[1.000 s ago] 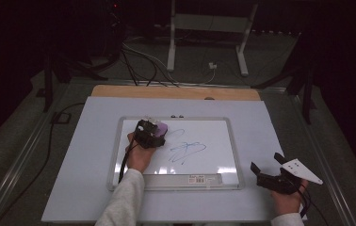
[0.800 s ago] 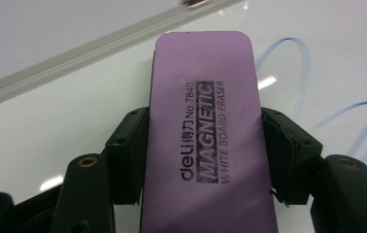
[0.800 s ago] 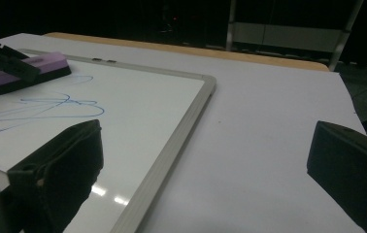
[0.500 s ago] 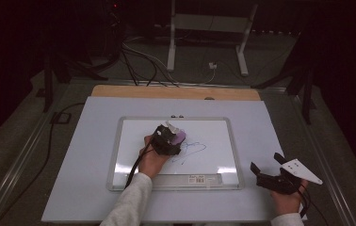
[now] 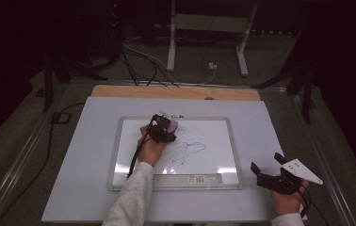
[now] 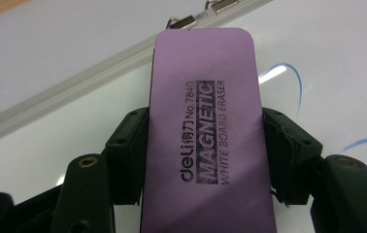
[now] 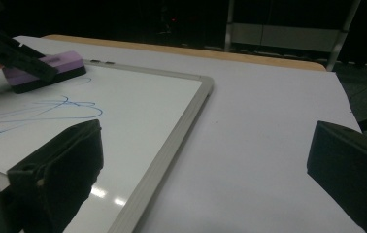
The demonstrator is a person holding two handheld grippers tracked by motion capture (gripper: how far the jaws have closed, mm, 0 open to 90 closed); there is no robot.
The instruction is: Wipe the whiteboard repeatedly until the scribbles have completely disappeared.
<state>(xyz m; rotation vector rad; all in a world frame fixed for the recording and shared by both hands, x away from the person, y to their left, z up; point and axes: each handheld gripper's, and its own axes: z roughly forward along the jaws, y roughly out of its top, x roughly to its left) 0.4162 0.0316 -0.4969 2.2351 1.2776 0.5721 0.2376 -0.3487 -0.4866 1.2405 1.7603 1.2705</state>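
Note:
A purple magnetic whiteboard eraser (image 6: 206, 126) lies flat on the whiteboard (image 5: 214, 136), near its far edge, just up and left of a blue scribble (image 5: 189, 150). My left gripper (image 5: 164, 129) is shut on the eraser (image 5: 171, 125), its black pads (image 6: 128, 145) pressing both long sides. The right gripper view has the eraser (image 7: 45, 68) at far left, beside the scribble (image 7: 45, 111). My right gripper (image 5: 266, 162) rests on the table right of the board, jaws wide open with nothing between them, pointing towards the board's frame (image 7: 172, 141).
The board lies in the middle of a white table sheet (image 5: 82, 155), with a wooden strip (image 5: 176, 92) along the far edge. A barcode label (image 5: 203, 178) sits on the board's front frame. Cables and a metal stand (image 5: 204, 42) are on the floor beyond.
My left gripper has carried the eraser to the right across the board, then a little towards the far edge. The right gripper has kept still.

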